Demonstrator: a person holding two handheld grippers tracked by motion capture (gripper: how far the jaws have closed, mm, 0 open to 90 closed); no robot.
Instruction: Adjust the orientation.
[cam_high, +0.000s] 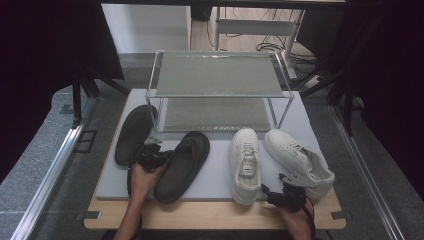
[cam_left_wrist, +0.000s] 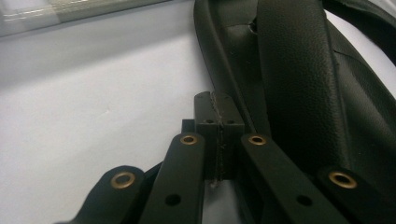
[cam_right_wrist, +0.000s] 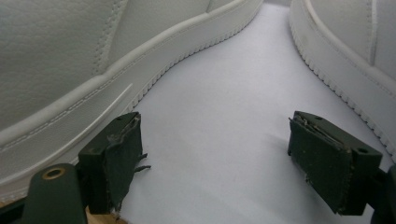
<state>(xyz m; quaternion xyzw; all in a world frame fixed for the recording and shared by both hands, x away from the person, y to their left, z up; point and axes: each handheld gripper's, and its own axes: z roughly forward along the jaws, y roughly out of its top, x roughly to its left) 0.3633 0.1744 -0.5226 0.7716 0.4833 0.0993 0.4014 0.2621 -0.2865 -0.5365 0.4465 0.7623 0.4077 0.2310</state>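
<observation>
A wooden table (cam_high: 210, 216) carries a pale grey mat (cam_high: 210, 165), with a two-tier clear rack (cam_high: 218, 75) at its far edge. Grey carpet tiles (cam_high: 35, 165) surround it, crossed by aluminium rails (cam_high: 47, 175). Beyond stand a white cabinet (cam_high: 147, 25) and desk legs with trailing cables (cam_high: 272, 47) (edges lie in deep shadow).

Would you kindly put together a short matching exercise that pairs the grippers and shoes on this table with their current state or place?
Column one:
1. left gripper
2. right gripper
3. right-hand black sandal
4. left-hand white sneaker

Column two:
A. jaws wide apart over the bare mat
B. lies just left of the right gripper
C. jaws pressed together, nothing between them
D. lies right beside the left gripper

Pairs: 1-C, 2-A, 3-D, 4-B
</observation>
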